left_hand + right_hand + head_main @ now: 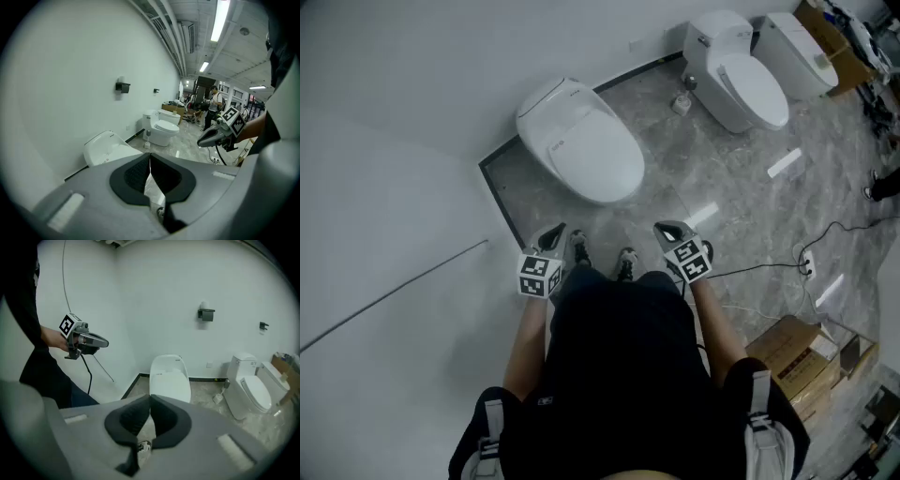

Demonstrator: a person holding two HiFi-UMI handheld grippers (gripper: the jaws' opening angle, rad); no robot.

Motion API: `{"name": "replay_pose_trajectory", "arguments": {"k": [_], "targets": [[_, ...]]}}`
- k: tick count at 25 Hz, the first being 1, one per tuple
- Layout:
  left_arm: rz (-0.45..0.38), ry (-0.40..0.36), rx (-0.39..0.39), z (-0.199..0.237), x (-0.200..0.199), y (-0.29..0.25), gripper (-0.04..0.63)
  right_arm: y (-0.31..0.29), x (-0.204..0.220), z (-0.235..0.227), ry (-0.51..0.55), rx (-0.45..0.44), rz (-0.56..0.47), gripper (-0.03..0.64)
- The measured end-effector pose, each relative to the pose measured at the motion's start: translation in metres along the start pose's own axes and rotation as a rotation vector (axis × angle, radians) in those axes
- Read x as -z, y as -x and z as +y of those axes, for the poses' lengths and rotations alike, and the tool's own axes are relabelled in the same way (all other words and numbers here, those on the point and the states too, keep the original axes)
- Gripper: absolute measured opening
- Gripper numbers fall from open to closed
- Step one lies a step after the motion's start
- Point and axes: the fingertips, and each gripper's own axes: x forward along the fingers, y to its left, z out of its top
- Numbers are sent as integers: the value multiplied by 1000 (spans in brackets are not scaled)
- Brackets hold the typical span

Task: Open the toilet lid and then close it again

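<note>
The toilet [546, 105] stands in the corner against the white wall [412, 84], and its lid [598, 155] lies flat down over the bowl, front edge turned toward the person. Between it and the person there is only a strip of grey marbled floor [727, 183], where the person's shoes [578, 248] stand just short of the bowl. The left gripper [553, 234] and the right gripper [670, 230] are held at either side of the body, both pointing down and forward at the toilet, well apart from it and touching nothing. Each gripper's own view shows its dark pads pressed together with nothing between them. To the right along the same wall sits a second toilet [748, 84] with its lid down, and a third toilet [795, 52] close beyond it; a small white thing [681, 103] that cannot be made out rests on the floor between the first two. A wall-mounted holder [205, 314] hangs above and to the right of the near toilet. A dark cable [759, 269] runs across the floor to a socket strip [807, 267] at the person's right, and cardboard boxes [792, 356] are stacked near the right elbow.
</note>
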Motion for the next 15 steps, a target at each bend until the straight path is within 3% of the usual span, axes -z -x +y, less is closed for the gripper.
{"name": "replay_pose_trajectory", "arguments": {"k": [15], "targets": [[8, 15, 25, -5, -6, -13, 12, 7, 5, -15, -63, 34, -30, 3]]}}
